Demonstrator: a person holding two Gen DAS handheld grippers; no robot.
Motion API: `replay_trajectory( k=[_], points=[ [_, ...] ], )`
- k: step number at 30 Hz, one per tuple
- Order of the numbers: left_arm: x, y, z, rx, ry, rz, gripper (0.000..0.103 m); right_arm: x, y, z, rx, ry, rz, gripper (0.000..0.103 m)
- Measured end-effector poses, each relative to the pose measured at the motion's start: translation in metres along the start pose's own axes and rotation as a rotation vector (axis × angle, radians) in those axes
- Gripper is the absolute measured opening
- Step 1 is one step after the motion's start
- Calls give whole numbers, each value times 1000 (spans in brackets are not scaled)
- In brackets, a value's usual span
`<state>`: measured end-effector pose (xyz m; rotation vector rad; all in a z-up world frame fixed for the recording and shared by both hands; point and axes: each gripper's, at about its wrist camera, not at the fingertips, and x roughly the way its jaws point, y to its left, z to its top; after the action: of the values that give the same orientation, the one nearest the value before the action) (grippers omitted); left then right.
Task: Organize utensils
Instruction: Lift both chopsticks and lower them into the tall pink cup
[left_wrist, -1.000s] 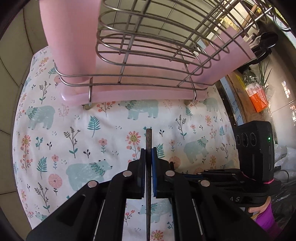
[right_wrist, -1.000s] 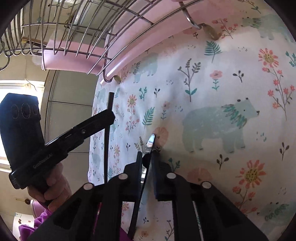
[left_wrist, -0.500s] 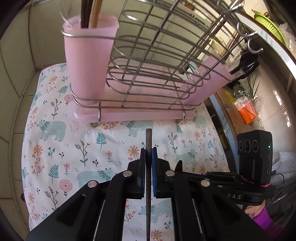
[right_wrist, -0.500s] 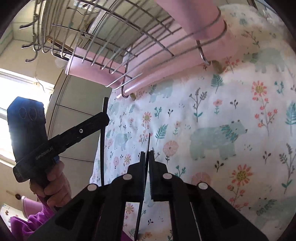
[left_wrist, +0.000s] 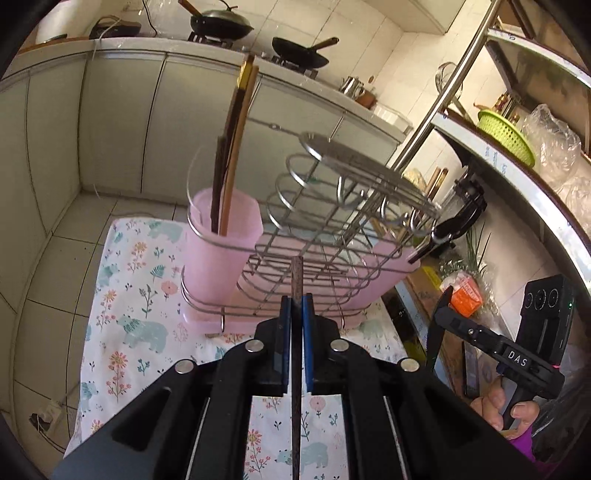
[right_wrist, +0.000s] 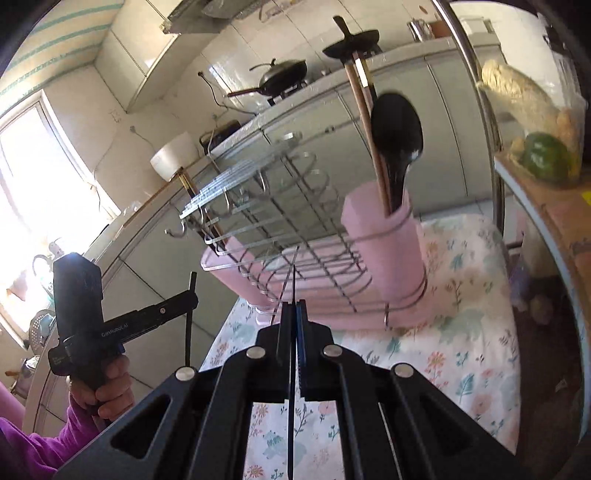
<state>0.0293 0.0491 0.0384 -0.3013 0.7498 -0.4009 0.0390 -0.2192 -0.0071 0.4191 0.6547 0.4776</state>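
Left wrist view: the left gripper (left_wrist: 296, 314) is clamping a dark chopstick (left_wrist: 296, 280), carrying it toward the pink cup (left_wrist: 221, 243) at centre left. The right gripper (right_wrist: 291, 317) is pinching a thin knife blade (right_wrist: 291, 280); each next needs lining up over a holder.

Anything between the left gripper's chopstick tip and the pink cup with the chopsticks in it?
Left wrist view: only wire rack loops, no loose item, between the chopstick in the left gripper and the pink cup.
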Motion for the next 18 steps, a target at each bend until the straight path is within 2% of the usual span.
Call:
replay_trajectory(
  k=[10, 14, 18],
  points=[
    [-36, -11, 44, 24, -264, 42, 5, -38, 17, 53, -123, -269, -95, 3],
    [-42, -13, 57, 15, -335, 42, 5, -43, 21, 70, -151, -355, -126, 3],
    [-43, -14, 66, 16, -401, 59, 5, -40, 28, 80, -218, -450, -206, 3]
  ],
)
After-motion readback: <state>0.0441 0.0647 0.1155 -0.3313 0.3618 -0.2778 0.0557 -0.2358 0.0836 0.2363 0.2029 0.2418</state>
